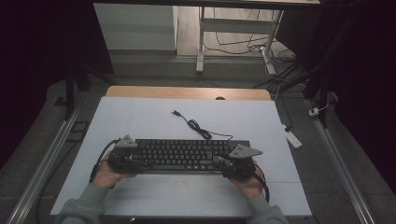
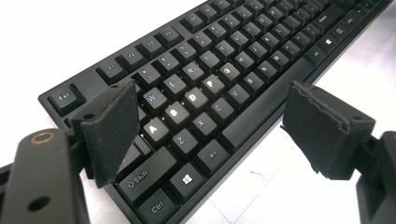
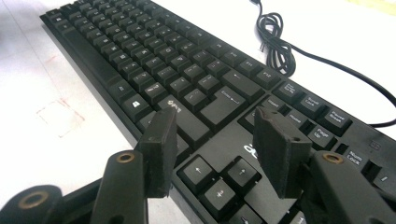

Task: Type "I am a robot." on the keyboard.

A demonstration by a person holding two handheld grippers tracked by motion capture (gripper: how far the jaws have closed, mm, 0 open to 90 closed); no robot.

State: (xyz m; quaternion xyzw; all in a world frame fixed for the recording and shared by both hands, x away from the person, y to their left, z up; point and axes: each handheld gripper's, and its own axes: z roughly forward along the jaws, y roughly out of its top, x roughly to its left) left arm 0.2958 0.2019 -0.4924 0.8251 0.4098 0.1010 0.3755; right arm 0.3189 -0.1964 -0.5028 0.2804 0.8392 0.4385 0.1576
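Left gripper point(image 2: 210, 135) spread wide over the left end of the black keyboard point(image 1: 187, 155), pads clear of it. Right gripper point(image 3: 212, 149) parted above the arrow keys, gripping nothing. Keyboard flat on the white table point(image 1: 140, 116), cable point(image 1: 196, 126) trailing behind.

We wear grey-green sleeves point(image 1: 86, 203) with ribbed cuffs. Our left tool point(image 2: 205, 135) is matte black, its two fingers point(image 2: 112, 130) faced with thick, rough-edged black pads, each pierced by a small hole. A brass-ringed rivet point(image 2: 43, 137) sits in one arm. Our right tool point(image 3: 217, 149) has the same black arms, brass-ringed rivets point(image 3: 125, 157) and slab-like pads. From above, each tool carries a grey three-cornered plate point(image 1: 244, 151), and a black cable point(image 1: 100, 158) loops away from the left one.
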